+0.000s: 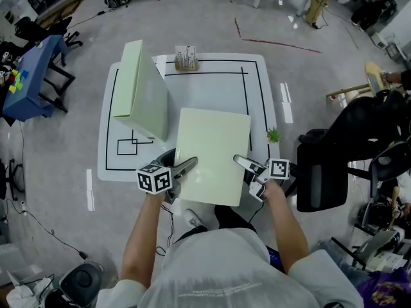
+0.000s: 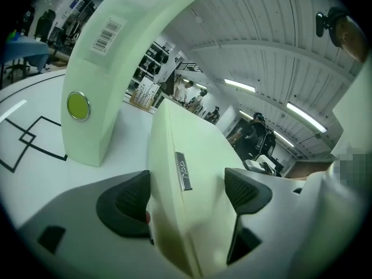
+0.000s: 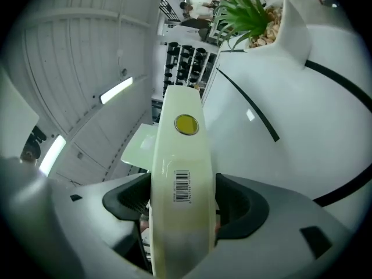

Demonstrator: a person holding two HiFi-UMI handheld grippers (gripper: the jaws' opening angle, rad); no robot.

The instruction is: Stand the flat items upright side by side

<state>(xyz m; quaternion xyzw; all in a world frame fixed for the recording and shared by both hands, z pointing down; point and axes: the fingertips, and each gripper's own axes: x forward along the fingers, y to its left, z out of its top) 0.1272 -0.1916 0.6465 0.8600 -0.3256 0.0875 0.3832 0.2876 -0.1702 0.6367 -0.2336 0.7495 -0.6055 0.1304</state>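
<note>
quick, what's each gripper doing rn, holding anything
left gripper: jaws closed on one edge of the green folder
right gripper: jaws closed on the same folder's barcoded spine

A white square table [image 1: 212, 88] stands on grey floor [image 1: 192, 11], its top marked with a black outline and small black squares [image 1: 131, 145] ahead and left of the jaws of the left gripper [image 1: 186, 167]. Further ahead on that side an upright folder [image 1: 142, 92], pale green, stands on the tabletop. Far ahead, at the table's far edge, sits a small holder [image 1: 185, 58] of white items. A little green plant [image 1: 274, 135] sits at the table's right edge, just ahead and right of the jaws of the right gripper [image 1: 241, 162]. Whether the flat folder [image 1: 212, 156] between both pairs of jaws touches the tabletop cannot be told
</note>
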